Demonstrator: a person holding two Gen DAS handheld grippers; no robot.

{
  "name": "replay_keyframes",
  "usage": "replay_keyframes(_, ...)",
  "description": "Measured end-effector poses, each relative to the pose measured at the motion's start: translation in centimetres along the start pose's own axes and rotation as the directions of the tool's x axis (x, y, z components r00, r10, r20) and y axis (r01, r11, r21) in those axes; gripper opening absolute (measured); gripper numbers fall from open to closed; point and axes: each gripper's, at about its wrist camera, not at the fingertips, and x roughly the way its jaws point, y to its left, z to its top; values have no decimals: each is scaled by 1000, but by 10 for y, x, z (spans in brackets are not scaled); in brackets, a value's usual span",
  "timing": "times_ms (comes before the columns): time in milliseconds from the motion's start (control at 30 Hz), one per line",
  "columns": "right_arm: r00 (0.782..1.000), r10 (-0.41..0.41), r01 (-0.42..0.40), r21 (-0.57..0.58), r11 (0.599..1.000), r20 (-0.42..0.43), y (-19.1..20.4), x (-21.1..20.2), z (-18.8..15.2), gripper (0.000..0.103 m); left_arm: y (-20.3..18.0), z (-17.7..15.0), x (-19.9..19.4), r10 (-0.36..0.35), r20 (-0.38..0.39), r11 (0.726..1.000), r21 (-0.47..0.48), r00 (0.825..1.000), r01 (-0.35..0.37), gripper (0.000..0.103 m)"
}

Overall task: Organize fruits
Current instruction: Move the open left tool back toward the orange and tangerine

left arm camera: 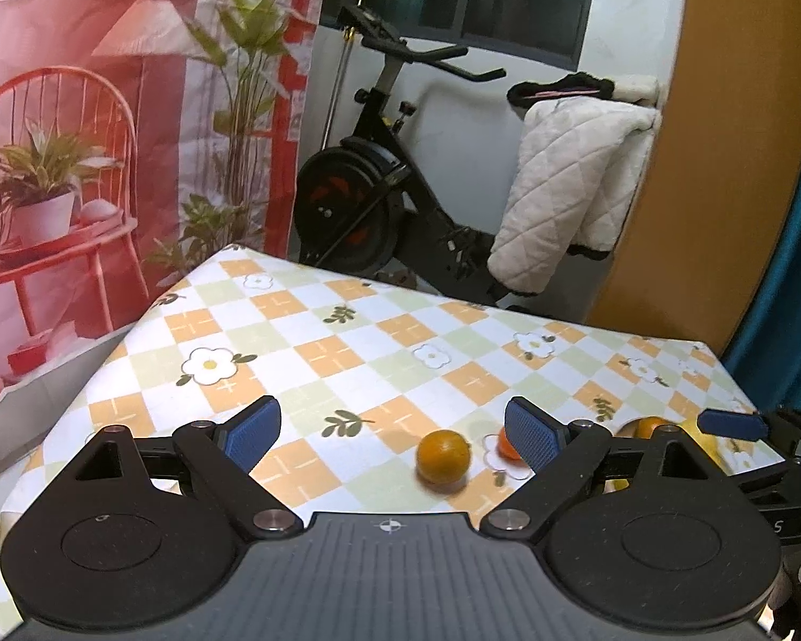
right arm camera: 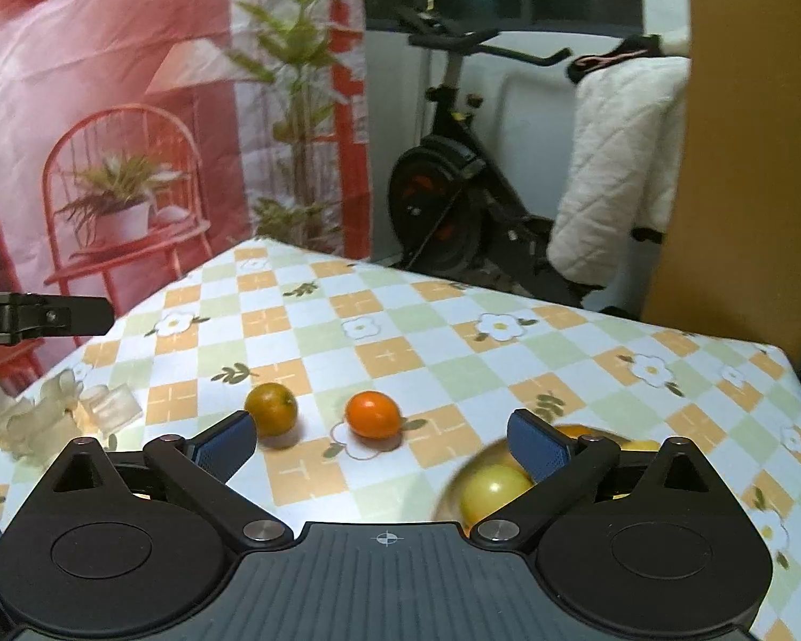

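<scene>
Two loose oranges are lying on the checked bench (right arm camera: 454,320), the darker orange (right arm camera: 271,409) at eleven o'clock and the brighter orange (right arm camera: 374,415) at twelve from the empty, wide-open right tool (right arm camera: 384,440).

both tongs (left arm camera: 387,430) (right arm camera: 383,440): black ribbed body, round pivot discs, silver screws, 2 blue textured pads (left arm camera: 253,435) each.

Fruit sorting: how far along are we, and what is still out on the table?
Done: a yellow-green fruit and some orange ones already sit in the bowl. In hand: nothing; the left gripper and the right gripper are both open and empty. Left: the dull orange and the bright orange lie loose on the tablecloth, apart from each other.
</scene>
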Motion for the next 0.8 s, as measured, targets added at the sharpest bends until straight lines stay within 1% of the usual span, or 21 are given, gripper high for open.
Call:
replay_keyframes(133, 1000, 26, -26, -57, 998, -12, 11, 19, 6, 96, 7, -1, 9, -11, -13, 1000, -4, 1000, 11, 92)
replay_keyframes(200, 999, 34, -35, -74, 997, -17, 14, 27, 9, 90, 7, -3, 14, -16, -22, 1000, 6, 1000, 16, 92)
replay_keyframes(333, 999, 45, -47, -91, 995, -29, 16, 41, 14, 82, 5, -5, 24, -31, -40, 999, 34, 999, 32, 91)
replay_keyframes(400, 998, 52, -55, -96, 994, -35, 16, 47, 15, 73, 5, -5, 30, -42, -50, 998, 46, 998, 44, 89)
replay_keyframes(500, 996, 74, -79, -108, 991, -50, 20, 58, 14, 67, 8, -4, 41, -66, -69, 996, 54, 995, 70, 85)
replay_keyframes(700, 989, 119, -132, -161, 978, -89, 39, 84, 6, 64, 11, -8, 62, -99, -124, 991, 75, 987, 108, 76)
replay_keyframes(767, 986, 134, -150, -175, 973, -100, 44, 93, 4, 63, 14, -9, 71, -114, -148, 990, 64, 982, 125, 68)
replay_keyframes(800, 985, 140, -158, -181, 971, -105, 47, 98, 4, 61, 16, -10, 75, -123, -160, 990, 55, 980, 133, 67)
